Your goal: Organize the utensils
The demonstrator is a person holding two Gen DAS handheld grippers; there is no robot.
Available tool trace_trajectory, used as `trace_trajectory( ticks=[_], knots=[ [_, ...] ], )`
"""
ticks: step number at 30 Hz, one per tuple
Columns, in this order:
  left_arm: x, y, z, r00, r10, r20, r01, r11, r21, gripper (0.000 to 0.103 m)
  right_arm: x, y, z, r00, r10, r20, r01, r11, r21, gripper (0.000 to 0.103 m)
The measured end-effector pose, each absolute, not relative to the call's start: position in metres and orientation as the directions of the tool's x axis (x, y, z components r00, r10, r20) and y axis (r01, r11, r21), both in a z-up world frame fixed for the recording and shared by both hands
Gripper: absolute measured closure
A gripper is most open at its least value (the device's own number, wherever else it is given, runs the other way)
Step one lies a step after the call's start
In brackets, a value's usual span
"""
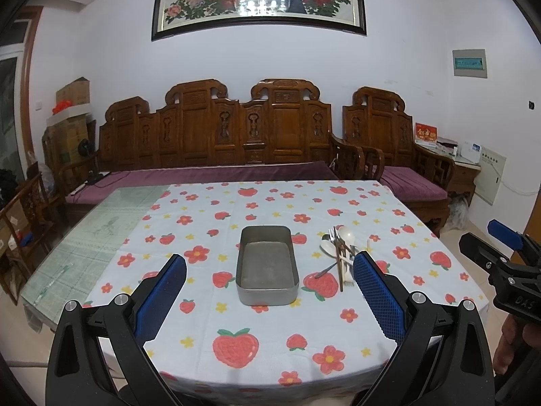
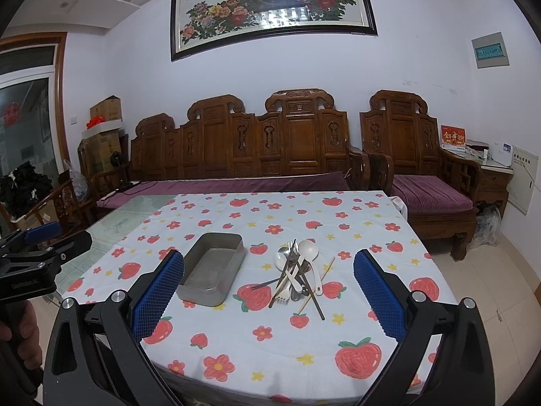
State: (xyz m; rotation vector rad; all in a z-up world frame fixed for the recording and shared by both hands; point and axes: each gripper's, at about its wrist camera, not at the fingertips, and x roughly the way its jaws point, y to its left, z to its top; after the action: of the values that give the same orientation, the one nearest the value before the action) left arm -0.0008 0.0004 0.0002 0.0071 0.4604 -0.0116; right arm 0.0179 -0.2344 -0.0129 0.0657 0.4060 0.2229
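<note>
The left gripper point(image 1: 269, 272) hangs over the near edge of the surface point(image 2: 236, 348), fingers spread wide and empty. Straight ahead of it the metal tray point(image 1: 267, 299) lies empty, long axis running away from the cameras. Just right of the tray, apart from it, sits the utensil pile point(image 2: 297, 272): spoons, forks and chopsticks crossed over one another, handles mostly toward the near side. The right gripper point(image 2: 268, 272), fingers likewise wide apart and holding nothing, faces that pile almost head-on, so it looks the nearer one. How many pieces are in the tangle is hard to tell.
</note>
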Motion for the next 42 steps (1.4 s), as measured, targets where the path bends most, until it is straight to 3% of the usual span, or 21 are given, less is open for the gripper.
trace_trajectory(
  ticks=[42],
  knots=[
    [-0.003,-0.0093,0.0014,0.891,-0.009,-0.454,0.016,1.0,0.012,0.008,0.019,-0.2361,-0.0153,0.893,0.228,-0.388,-0.201,0.974,0.108,0.003]
  ],
)
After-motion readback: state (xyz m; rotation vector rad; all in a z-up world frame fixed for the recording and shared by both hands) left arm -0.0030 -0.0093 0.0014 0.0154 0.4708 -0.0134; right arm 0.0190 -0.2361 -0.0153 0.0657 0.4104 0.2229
